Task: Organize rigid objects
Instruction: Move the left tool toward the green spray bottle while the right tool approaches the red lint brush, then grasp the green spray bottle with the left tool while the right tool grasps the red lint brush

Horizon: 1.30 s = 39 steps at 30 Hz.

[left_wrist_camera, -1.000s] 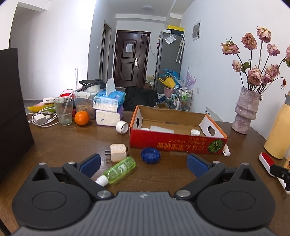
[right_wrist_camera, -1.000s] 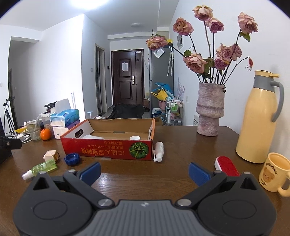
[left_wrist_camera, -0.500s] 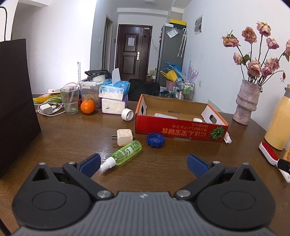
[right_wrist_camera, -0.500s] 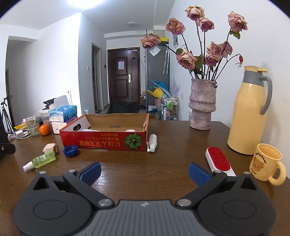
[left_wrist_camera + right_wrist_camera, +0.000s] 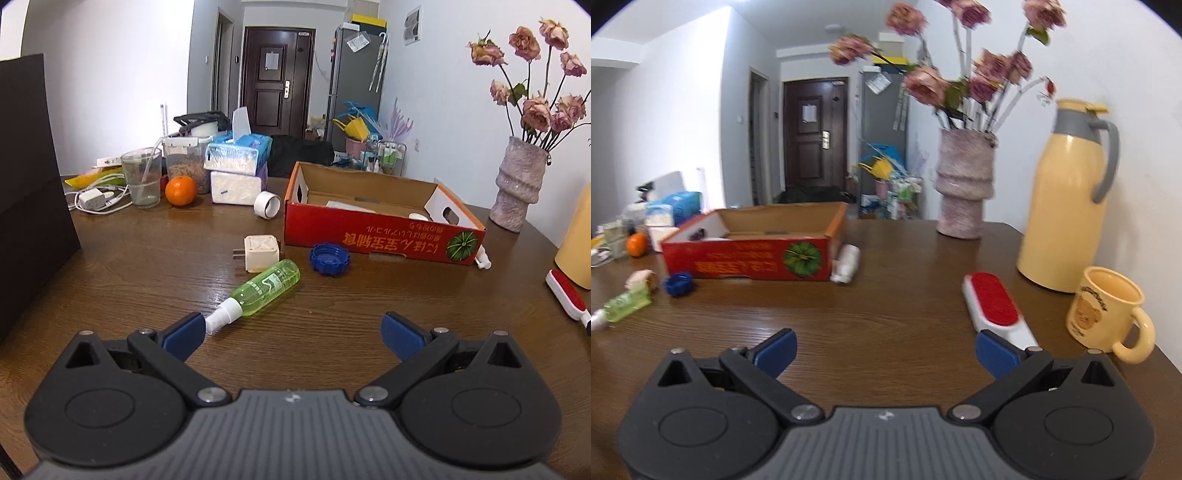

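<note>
A red cardboard box (image 5: 384, 242) (image 5: 746, 258) lies open on the wooden table. In front of it lie a green spray bottle (image 5: 264, 288) (image 5: 626, 304), a cream plug adapter (image 5: 260, 253), a blue cap (image 5: 330, 258) (image 5: 679, 283) and a white tape roll (image 5: 267, 205). A white bottle (image 5: 846, 264) rests by the box's right end. A red and white lint brush (image 5: 995, 306) (image 5: 567, 297) lies to the right. My left gripper (image 5: 291, 334) is open, just behind the spray bottle's nozzle. My right gripper (image 5: 884, 352) is open with its right pad beside the brush's handle.
At the right stand a yellow thermos (image 5: 1067, 199), a yellow mug (image 5: 1108, 314) and a vase of dried roses (image 5: 964, 188). At the back left are tissue packs (image 5: 236, 158), an orange (image 5: 180, 190), a glass (image 5: 141, 181), a charger (image 5: 92, 201). A dark box (image 5: 29, 184) stands left.
Both grippers have moved forward and lower over the table. The left one has closed in on the spray bottle; the right one has turned toward the lint brush. Both stay open.
</note>
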{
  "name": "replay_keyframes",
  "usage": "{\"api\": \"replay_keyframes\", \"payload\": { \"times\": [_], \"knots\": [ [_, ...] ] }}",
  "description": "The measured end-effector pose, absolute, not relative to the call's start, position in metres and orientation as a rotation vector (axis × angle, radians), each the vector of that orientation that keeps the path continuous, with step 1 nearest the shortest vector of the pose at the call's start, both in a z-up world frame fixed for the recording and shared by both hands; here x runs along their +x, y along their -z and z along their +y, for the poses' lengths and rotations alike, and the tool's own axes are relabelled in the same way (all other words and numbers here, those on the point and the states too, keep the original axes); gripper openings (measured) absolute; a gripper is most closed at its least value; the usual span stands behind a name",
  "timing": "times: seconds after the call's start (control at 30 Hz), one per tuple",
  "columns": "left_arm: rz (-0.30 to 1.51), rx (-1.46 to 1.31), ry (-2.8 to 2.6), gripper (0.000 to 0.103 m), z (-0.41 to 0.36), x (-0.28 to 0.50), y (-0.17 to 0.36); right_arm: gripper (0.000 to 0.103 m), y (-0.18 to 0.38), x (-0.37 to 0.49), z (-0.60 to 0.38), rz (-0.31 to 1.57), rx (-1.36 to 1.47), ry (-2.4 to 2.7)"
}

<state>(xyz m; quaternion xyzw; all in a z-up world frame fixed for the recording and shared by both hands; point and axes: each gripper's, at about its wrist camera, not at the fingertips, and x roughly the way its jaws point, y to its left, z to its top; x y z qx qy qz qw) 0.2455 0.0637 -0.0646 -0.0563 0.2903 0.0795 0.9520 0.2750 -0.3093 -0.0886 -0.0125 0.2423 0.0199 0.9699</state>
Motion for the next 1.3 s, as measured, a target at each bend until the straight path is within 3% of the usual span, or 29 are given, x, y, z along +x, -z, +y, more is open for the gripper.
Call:
{"api": "replay_keyframes", "payload": {
  "times": [0.83, 1.3],
  "knots": [
    [0.667, -0.107, -0.209, 0.103, 0.091, 0.303, 0.104, 0.103, 0.137, 0.384, -0.410, 0.635, 0.034, 0.174],
    [0.717, -0.075, -0.241, 0.103, 0.099, 0.356, 0.133, 0.101, 0.150, 0.420, -0.409, 0.669, 0.049, 0.199]
  ]
}}
